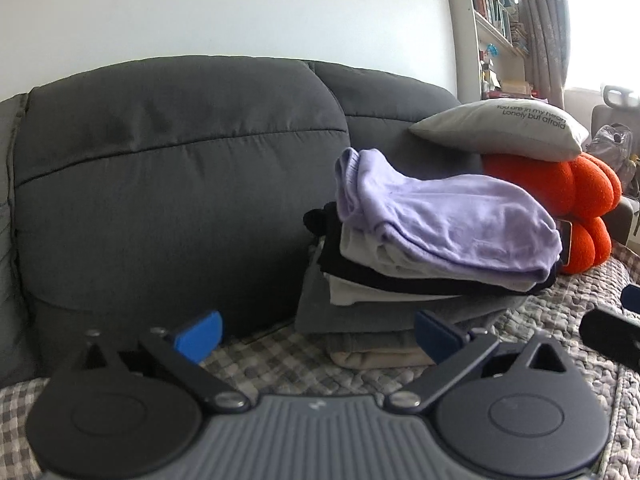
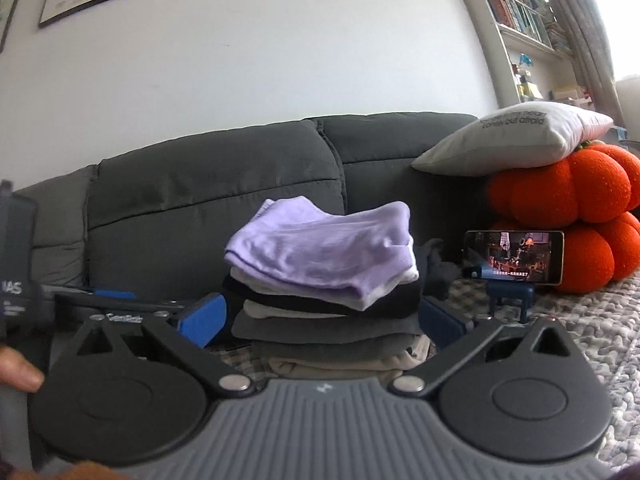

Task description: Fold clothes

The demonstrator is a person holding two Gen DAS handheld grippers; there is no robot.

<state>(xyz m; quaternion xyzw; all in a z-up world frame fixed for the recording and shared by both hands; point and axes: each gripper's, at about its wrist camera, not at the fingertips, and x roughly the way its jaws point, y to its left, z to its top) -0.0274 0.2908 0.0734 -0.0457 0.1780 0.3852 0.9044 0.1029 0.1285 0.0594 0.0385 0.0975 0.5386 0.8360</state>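
A stack of folded clothes, topped by a lilac garment, is set on the quilted sofa cover. A phone is fully shown only in the right wrist view. The left gripper and right gripper are spread wide, empty, the stack lying just beyond them.

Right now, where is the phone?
In the right wrist view the phone stands on a small stand, right of the clothes stack, against the orange cushions.
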